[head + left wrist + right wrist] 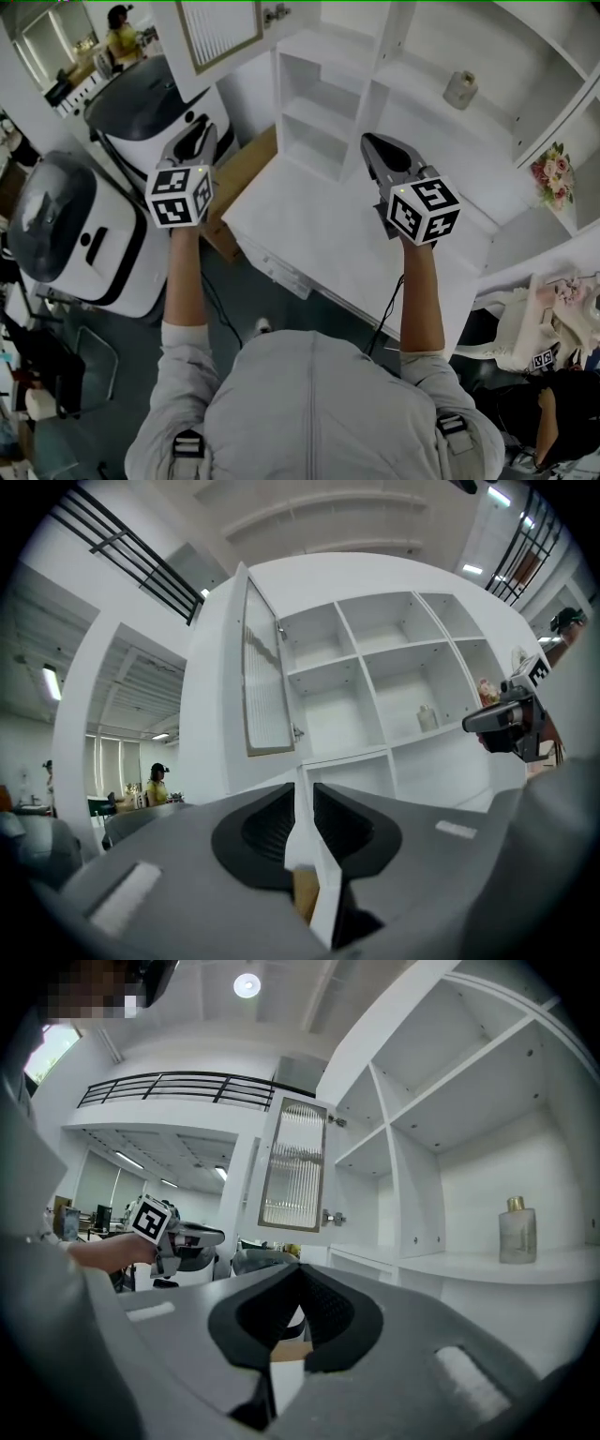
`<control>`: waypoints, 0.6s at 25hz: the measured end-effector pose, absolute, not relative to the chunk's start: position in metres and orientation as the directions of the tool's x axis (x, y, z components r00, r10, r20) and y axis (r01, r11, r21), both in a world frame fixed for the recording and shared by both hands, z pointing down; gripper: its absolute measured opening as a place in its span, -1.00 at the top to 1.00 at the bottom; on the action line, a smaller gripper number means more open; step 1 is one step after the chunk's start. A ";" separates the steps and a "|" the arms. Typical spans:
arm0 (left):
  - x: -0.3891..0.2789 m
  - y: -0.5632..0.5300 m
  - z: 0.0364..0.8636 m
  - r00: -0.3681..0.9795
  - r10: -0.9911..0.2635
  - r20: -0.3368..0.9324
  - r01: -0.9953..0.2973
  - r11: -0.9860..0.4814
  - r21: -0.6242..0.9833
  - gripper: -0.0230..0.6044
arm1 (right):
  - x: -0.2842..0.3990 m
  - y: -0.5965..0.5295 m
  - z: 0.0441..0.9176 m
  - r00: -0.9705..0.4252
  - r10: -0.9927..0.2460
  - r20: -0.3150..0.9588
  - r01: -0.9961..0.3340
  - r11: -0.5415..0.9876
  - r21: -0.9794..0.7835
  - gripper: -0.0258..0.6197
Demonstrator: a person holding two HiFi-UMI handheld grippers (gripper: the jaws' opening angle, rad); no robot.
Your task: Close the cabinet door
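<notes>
Cabinet door (220,33) with its ribbed glass panel stands swung open at the upper left of the head view, beside the white cabinet's (323,103) open shelves. Below it the left claw (197,131) and right claw (370,141) are held level over the white worktop (319,234), well apart from each other and from the door. A small bottle (459,89) sits on a shelf at the upper right.

From the left gripper view, the cabinet door (262,677) hangs open at centre left, angled out from the compartments. The left claw (305,789) shows a narrow slit between its jaws with nothing in it, and it touches nothing. The right claw (502,719) floats at the right edge.

From the right gripper view, the door (292,1166) is at upper centre with its knob (330,1218) at the lower right corner. The right claw (298,1267) has its tips drawn together, empty. The left claw (187,1237) is at centre left, below the door.

We judge this to be the approach, with the door not yet reached. The left claw is nearer, so the next move calls for raising it to the door's face or knob and pressing until the door sits flush with the frame.
</notes>
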State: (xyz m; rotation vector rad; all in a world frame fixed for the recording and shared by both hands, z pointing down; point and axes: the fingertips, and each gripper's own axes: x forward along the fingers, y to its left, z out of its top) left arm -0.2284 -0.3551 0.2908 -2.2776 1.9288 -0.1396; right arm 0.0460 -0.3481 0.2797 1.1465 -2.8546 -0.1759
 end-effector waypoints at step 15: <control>-0.309 -0.430 0.232 0.276 -0.956 -0.099 -0.956 -0.263 -0.129 0.41 | -0.035 -0.368 0.247 -0.696 -0.718 -0.020 -0.716 0.691 0.102 0.92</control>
